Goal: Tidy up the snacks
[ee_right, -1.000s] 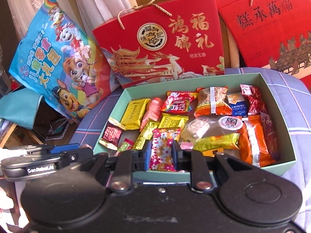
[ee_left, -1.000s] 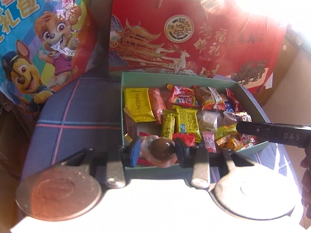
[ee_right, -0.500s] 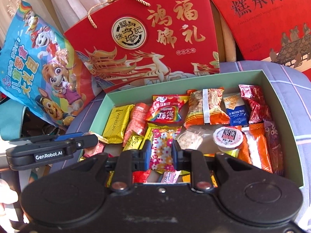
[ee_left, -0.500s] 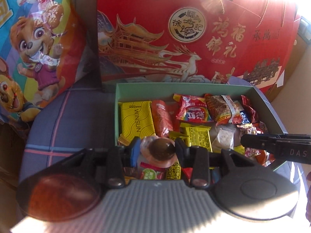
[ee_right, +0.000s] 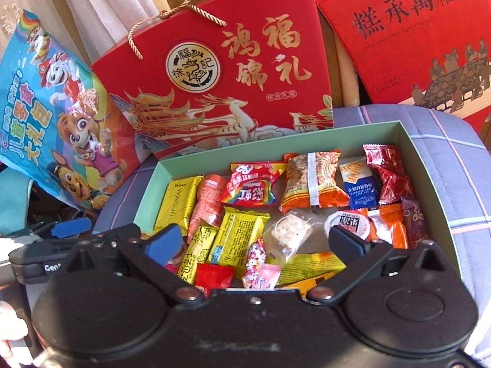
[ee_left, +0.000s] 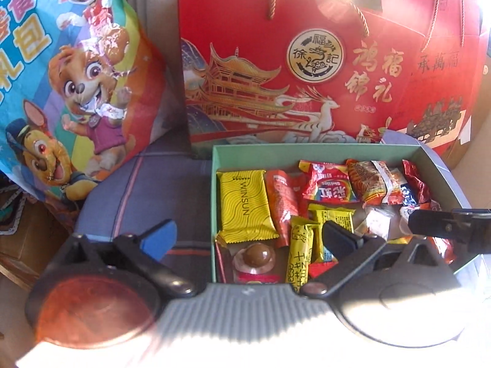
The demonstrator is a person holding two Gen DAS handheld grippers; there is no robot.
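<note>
A pale green box [ee_left: 307, 150] [ee_right: 429, 165] on a blue plaid cushion holds several wrapped snacks. My left gripper [ee_left: 248, 239] is open over the box's near left corner. A brown ball-shaped sweet in clear wrap [ee_left: 256, 257] lies in the box just below it. My right gripper [ee_right: 254, 242] is open over the box's near edge. A flowered candy packet [ee_right: 256, 256] lies in the box between its fingers. The right gripper's finger [ee_left: 445, 224] shows at the right of the left wrist view.
A red gift box with gold print [ee_left: 307, 70] [ee_right: 230, 76] stands behind the green box. A second red gift bag [ee_right: 414, 30] stands at the right. A blue cartoon-dog snack bag [ee_left: 67, 86] [ee_right: 55, 128] leans at the left.
Both grippers have opened. The brown sweet has dropped from the left gripper into the box, and the flowered packet has dropped from the right gripper into the box.
</note>
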